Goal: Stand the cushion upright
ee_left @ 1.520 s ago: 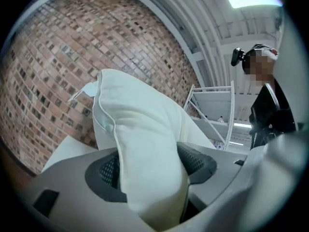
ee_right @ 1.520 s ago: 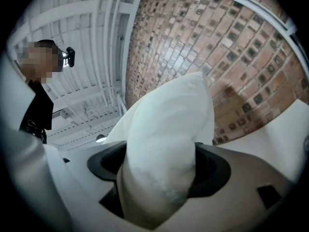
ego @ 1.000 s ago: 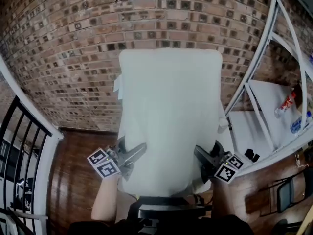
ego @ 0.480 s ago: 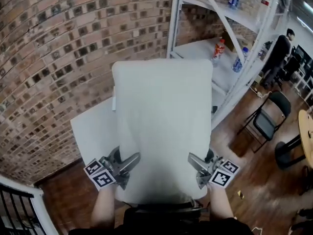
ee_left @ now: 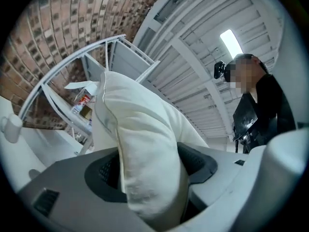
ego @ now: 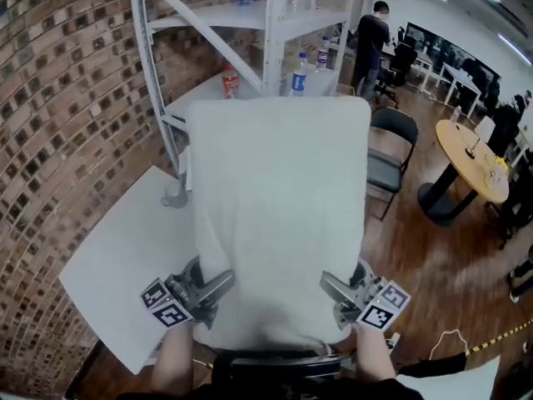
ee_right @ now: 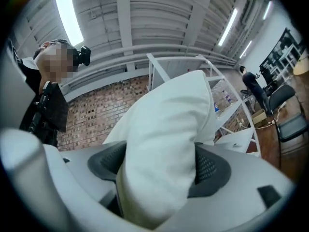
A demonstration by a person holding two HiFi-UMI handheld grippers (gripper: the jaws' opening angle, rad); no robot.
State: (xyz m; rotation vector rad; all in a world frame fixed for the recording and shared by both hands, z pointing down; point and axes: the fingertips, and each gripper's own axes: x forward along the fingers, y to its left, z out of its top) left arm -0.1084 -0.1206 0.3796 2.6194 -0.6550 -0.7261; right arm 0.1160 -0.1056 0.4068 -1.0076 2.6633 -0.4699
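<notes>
Here the white cushion (ego: pixel 279 215) hangs in mid-air before the person, partly over the white worktop (ego: pixel 117 265). The left tool (ego: pixel 215 285) and right tool (ego: pixel 336 290) each clamp a lower side edge.

Shelf rack (ego: pixel 276 40) and folding chair (ego: pixel 393 127) stand ahead.

A brick wall (ego: pixel 58 90) is seen at nine o'clock, white shelving (ego: pixel 218 15) at twelve, a seemingly wooden floor (ego: pixel 425 265) at three.
</notes>
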